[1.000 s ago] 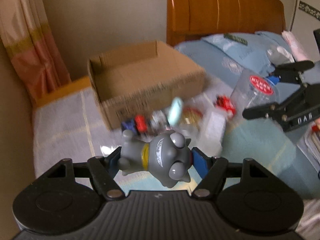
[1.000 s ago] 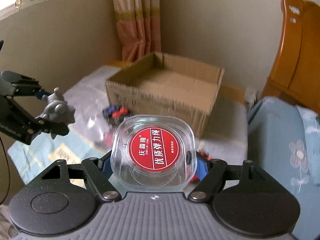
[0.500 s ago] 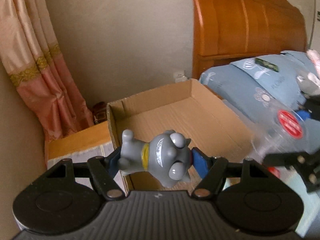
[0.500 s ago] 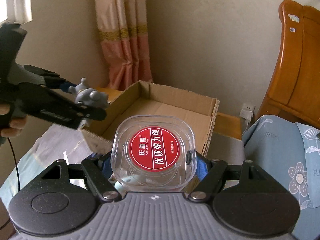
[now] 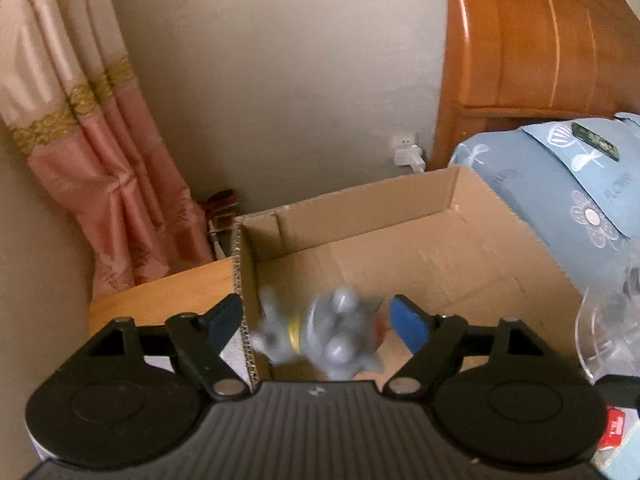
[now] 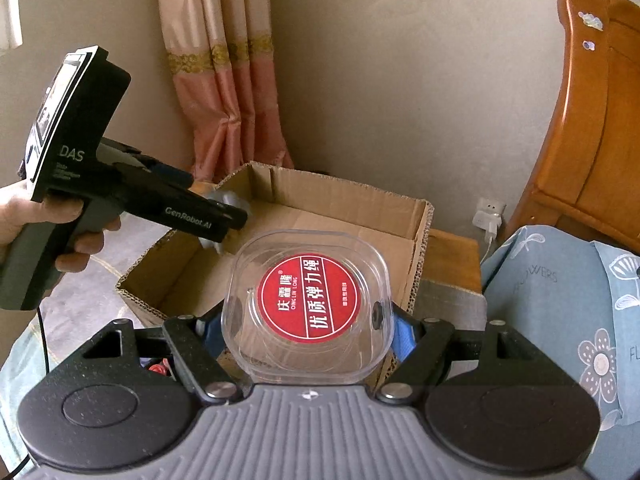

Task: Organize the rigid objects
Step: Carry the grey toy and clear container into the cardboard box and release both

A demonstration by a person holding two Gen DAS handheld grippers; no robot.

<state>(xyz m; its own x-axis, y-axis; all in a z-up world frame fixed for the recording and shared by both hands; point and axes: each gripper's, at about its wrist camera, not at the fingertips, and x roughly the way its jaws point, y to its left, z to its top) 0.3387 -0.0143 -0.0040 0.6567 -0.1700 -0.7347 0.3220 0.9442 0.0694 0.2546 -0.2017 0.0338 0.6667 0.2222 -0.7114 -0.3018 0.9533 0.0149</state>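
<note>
My left gripper [image 5: 316,320] is open over the near left corner of the open cardboard box [image 5: 400,216]. The grey toy figure [image 5: 320,332] with a yellow collar is blurred between the spread fingers, apart from both pads, over the box floor. In the right wrist view the left gripper [image 6: 236,212] reaches over the box [image 6: 340,204] and the grey figure [image 6: 228,200] shows at its tip. My right gripper [image 6: 308,320] is shut on a clear plastic container [image 6: 308,300] with a round red label, held just in front of the box.
A wooden headboard [image 5: 532,52] stands at the back right, with blue flowered bedding [image 5: 568,196] beside the box. A pink curtain [image 5: 92,184] hangs at the left. A wall socket with plug [image 5: 408,152] sits behind the box. Small red items [image 6: 158,368] lie below my right gripper.
My left gripper has moved over the box and opened, letting go of the grey figure, which is now blurred. My right gripper has come closer to the box with the container.
</note>
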